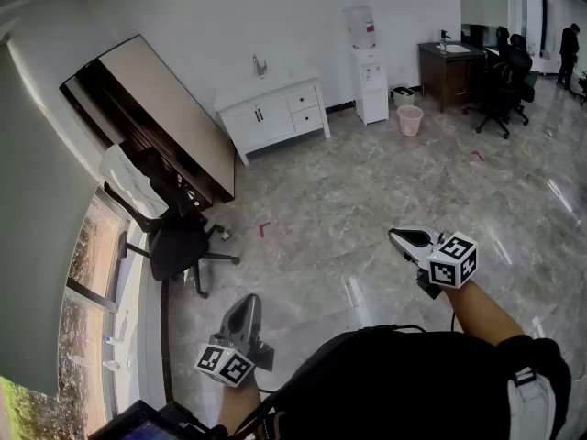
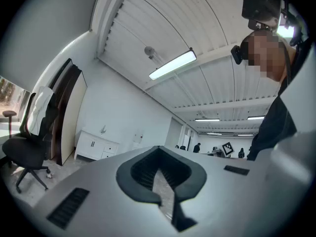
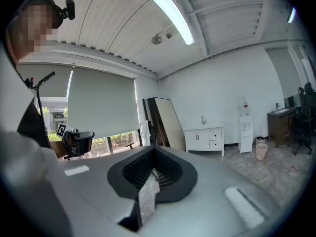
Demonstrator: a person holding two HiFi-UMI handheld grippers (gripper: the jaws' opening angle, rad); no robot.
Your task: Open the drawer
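A white cabinet with a tap on top stands against the far wall, two drawers stacked at its right end, both pushed in. It also shows small in the left gripper view, cabinet, and in the right gripper view, cabinet. My left gripper is held low at the bottom left, jaws together and empty. My right gripper is at the right, shut on nothing. Both are far from the cabinet, across several steps of floor. The left gripper and right gripper point roughly level into the room.
A black office chair and a big board leaning on the wall stand at the left by the window. Right of the cabinet are a water dispenser, a pink bin, a dark desk and a person far off.
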